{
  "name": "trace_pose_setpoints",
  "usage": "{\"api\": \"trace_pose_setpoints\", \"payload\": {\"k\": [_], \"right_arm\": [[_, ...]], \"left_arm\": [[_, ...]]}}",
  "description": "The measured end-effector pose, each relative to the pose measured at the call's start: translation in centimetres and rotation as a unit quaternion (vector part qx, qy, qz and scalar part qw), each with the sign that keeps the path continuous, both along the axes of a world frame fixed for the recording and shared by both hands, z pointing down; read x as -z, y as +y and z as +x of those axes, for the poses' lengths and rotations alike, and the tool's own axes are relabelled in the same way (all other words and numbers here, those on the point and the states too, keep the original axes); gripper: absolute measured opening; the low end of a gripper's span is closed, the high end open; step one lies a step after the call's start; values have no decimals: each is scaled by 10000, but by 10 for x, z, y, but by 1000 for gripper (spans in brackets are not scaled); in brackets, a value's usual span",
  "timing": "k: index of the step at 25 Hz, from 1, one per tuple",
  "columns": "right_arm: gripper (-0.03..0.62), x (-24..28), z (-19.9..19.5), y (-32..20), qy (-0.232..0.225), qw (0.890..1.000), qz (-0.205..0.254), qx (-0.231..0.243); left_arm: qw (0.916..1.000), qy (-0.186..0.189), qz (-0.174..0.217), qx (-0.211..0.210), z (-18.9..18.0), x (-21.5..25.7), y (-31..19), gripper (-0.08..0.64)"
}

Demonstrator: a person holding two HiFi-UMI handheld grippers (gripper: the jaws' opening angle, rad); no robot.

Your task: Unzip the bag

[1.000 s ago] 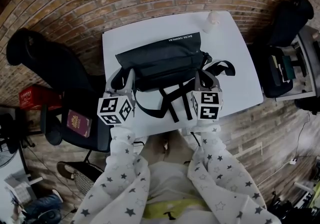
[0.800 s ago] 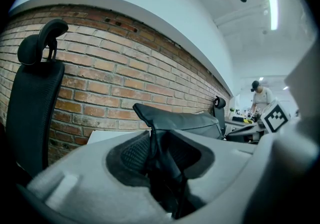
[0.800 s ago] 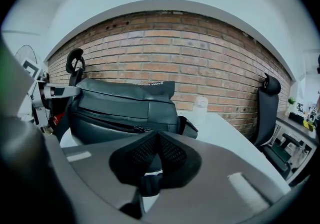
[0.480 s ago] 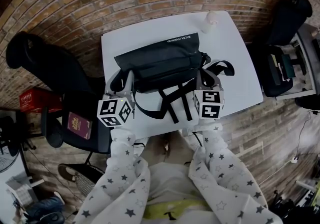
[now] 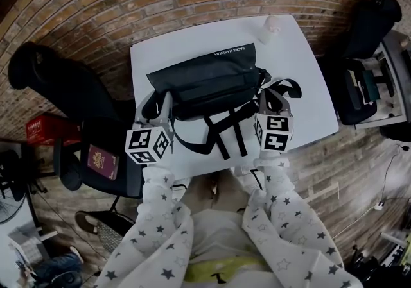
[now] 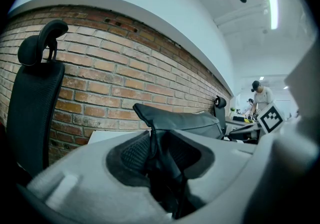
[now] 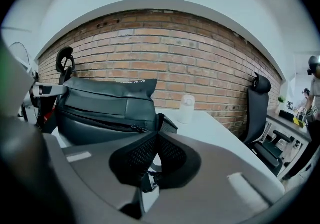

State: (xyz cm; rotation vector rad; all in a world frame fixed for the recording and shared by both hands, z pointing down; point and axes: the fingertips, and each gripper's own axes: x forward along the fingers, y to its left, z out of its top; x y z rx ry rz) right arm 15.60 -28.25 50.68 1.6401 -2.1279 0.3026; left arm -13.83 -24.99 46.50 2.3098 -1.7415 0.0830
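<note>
Now left gripper (image 6: 153, 140) tight on bag (image 5: 205, 75).

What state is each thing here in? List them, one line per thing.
bag: lying on the table, straps loose.
zipper: looks closed, pull at its right end.
left gripper: shut on a fold at the bag's left end.
right gripper: shut, tips beside the zipper pull; what it pinches is unclear.
bottle: upright, apart from the bag.
booklet: closed, flat on the chair seat.
</note>
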Motion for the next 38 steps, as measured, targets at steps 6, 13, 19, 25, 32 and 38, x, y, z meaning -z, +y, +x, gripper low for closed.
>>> {"api": "trace_pose_setpoints", "payload": {"k": [6,13,19,25,32,38], "right_arm": [[8,-1,33,-1,-129,9992,17,-376],[9,6,27,5,-500,9983,203,-199],[9,31,7,4,-1083,9926,528,166],[9,63,-5,7,-1609,9825,806,479],[9,96,-17,12,-1989,9710,1056,809],[9,121,-25,13,-2181,9623,1263,1023]], "left_arm": [[10000,25,6,50,-3,-2,-2,120],[9999,128,-35,38,-2,-4,-2,123],[9998,144,98,24,-7,11,10,133],[9996,-64,265,45,-10,35,34,9],[9993,54,325,162,-11,50,50,-1],[9985,107,465,259,-8,67,56,-2]]}}
